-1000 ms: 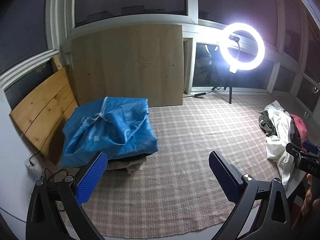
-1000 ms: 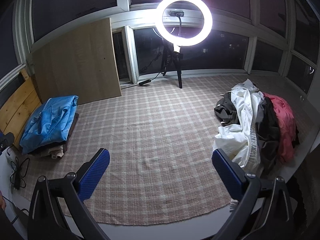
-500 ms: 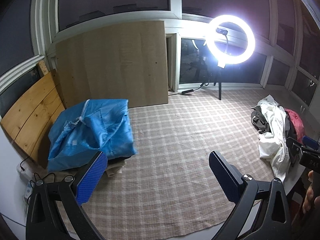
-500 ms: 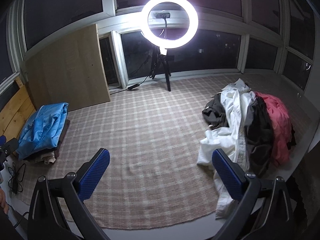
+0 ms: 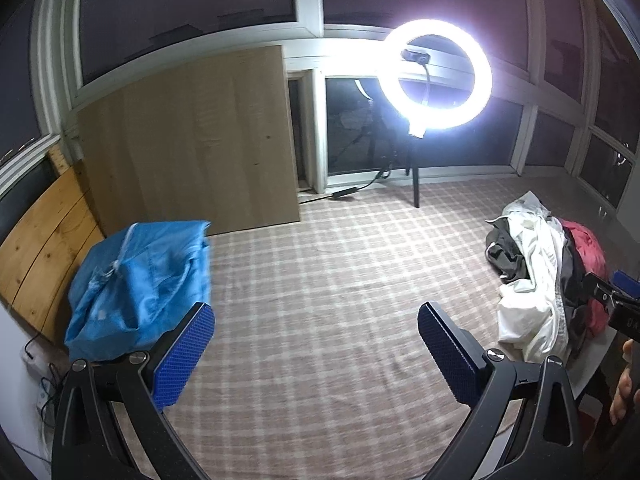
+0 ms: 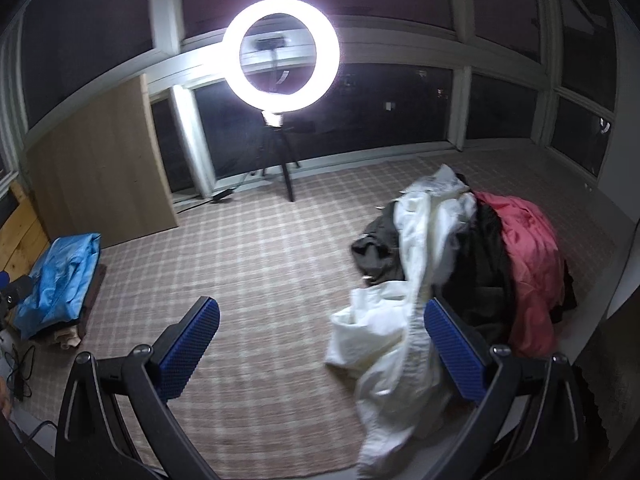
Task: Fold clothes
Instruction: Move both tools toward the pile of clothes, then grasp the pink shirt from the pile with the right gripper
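Both wide apart and empty: the left hand-held gripper (image 5: pixel 316 350) and the right hand-held gripper (image 6: pixel 322 344) hung over the plaid rug (image 6: pixel 256 280). Just past the right one's blue pad, a white garment (image 6: pixel 384 340) spilled off the unfolded clothes pile (image 6: pixel 500 256). Far left, the blue folded garment (image 5: pixel 140 280) topped a stack. Beyond, the ring light (image 6: pixel 282 54) blazed. No readable writing anywhere.

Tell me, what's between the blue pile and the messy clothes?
Only bare checked rug, in both views, between the blue pile and messy clothes.
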Tool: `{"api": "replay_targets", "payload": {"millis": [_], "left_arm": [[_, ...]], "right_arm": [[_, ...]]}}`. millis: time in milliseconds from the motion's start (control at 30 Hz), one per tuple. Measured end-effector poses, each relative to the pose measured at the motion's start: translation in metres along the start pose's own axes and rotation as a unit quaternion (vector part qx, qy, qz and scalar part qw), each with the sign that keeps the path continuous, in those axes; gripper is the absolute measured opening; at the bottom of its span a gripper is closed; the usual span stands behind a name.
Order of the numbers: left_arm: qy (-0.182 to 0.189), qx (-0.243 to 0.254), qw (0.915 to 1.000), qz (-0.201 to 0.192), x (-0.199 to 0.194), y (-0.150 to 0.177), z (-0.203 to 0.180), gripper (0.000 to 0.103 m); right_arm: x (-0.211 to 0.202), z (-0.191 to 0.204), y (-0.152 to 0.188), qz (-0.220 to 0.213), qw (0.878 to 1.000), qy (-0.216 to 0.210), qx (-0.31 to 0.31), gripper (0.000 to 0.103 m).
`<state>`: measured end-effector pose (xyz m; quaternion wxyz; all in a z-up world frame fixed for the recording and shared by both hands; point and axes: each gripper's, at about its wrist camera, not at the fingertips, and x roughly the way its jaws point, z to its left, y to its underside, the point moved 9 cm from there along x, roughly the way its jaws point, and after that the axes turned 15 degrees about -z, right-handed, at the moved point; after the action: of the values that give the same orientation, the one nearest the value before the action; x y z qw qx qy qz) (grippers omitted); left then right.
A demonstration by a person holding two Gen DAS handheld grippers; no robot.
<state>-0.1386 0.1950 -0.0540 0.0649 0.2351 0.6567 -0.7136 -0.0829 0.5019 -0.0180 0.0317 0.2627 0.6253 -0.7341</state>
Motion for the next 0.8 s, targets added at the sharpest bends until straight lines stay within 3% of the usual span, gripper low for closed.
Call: {"api": "replay_targets", "payload": {"millis": [467, 600, 800], "left_arm": [[0.038, 0.016, 0.9991, 0.002, 0.048, -0.026, -0.109, 0.102], [0.032, 0.018, 0.9993, 0.004, 0.057, -0.029, -0.121, 0.102], [0.007, 0.022, 0.9997, 0.005, 0.067, -0.031, -0.122, 0.102]], "right_arm": [[0.036, -0.174, -0.03, -0.013, 0.996, 0.082, 0.017, 0.102], [0.059, -0.199, -0.037, -0.003, 0.997, 0.077, 0.014, 0.088], [0.1, -0.229, -0.044, 0.017, 0.997, 0.062, 0.035, 0.087]]}}
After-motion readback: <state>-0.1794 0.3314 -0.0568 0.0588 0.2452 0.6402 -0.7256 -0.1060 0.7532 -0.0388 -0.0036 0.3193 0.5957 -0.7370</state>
